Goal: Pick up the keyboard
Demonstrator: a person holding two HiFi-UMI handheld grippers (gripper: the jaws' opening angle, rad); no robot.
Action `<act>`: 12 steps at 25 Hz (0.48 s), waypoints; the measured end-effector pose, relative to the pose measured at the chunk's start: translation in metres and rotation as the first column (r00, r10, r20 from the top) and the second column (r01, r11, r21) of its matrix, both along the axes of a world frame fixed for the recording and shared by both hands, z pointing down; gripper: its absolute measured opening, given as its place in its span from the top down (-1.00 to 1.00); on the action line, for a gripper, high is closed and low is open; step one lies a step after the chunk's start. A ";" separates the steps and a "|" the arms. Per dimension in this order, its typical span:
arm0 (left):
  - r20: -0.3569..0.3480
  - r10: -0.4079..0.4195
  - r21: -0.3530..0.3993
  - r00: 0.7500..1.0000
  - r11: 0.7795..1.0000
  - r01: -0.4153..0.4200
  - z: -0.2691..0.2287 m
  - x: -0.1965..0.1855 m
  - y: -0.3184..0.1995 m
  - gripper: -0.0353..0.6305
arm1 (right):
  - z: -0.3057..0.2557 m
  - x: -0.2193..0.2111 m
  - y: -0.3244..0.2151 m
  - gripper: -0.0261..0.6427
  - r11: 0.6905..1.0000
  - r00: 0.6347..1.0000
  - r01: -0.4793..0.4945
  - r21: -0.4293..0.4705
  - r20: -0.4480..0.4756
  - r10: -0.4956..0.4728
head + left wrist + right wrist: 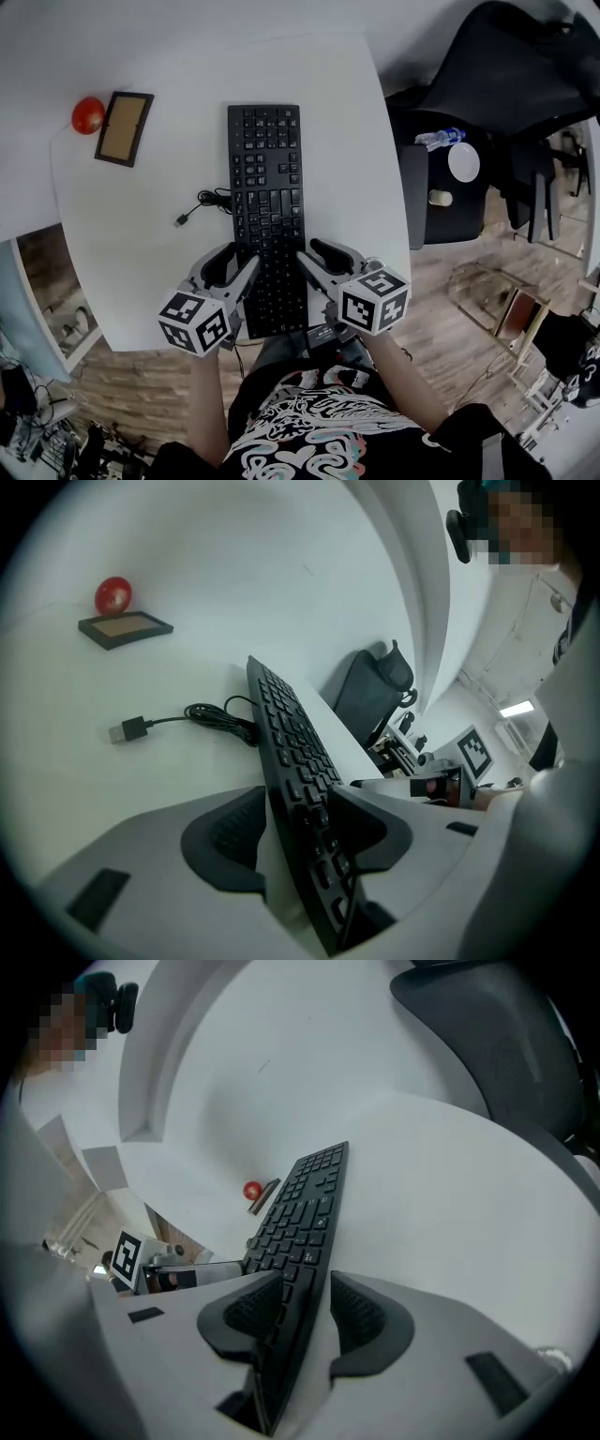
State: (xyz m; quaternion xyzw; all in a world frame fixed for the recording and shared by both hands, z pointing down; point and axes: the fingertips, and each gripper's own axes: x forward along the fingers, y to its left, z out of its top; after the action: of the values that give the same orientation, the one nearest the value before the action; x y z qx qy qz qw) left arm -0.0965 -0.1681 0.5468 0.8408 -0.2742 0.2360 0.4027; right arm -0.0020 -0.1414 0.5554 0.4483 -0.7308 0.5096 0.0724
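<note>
A black keyboard point(267, 202) lies lengthwise on the white table point(141, 244), its near end at the table's front edge. My left gripper point(236, 267) straddles the keyboard's left long edge near that end; my right gripper point(319, 262) straddles the right long edge opposite. In the left gripper view the keyboard point(295, 752) runs up between the jaws of the left gripper point(295, 832), with a strip of table showing beside one pad. In the right gripper view the keyboard point(305, 1213) sits between the pads of the right gripper point(305, 1316), again with a gap on one side. Both stand open.
The keyboard's USB cable point(202, 204) lies coiled on the table to its left. A red ball point(87, 114) and a dark-framed brown board point(125, 127) sit at the far left. A black chair point(469, 141) with a bottle point(439, 138) stands off the table's right edge.
</note>
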 end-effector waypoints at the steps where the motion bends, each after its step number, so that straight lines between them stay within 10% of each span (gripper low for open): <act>1: -0.002 0.009 -0.011 1.000 1.000 -0.009 0.001 0.002 0.001 0.30 | 0.001 -0.002 -0.001 0.47 1.000 1.000 0.008 -0.011 0.000 -0.008; 12: -0.056 0.002 -0.158 0.998 0.987 -0.011 0.013 0.011 -0.001 0.27 | 0.010 -0.009 -0.002 0.46 0.993 0.999 0.041 -0.114 0.029 -0.038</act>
State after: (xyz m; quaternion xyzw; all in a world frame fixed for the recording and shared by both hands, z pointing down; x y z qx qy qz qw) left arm -0.0855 -0.1692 0.5599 0.8132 -0.2405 0.2351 0.4750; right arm -0.0108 -0.1433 0.5657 0.4219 -0.7099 0.5553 0.0985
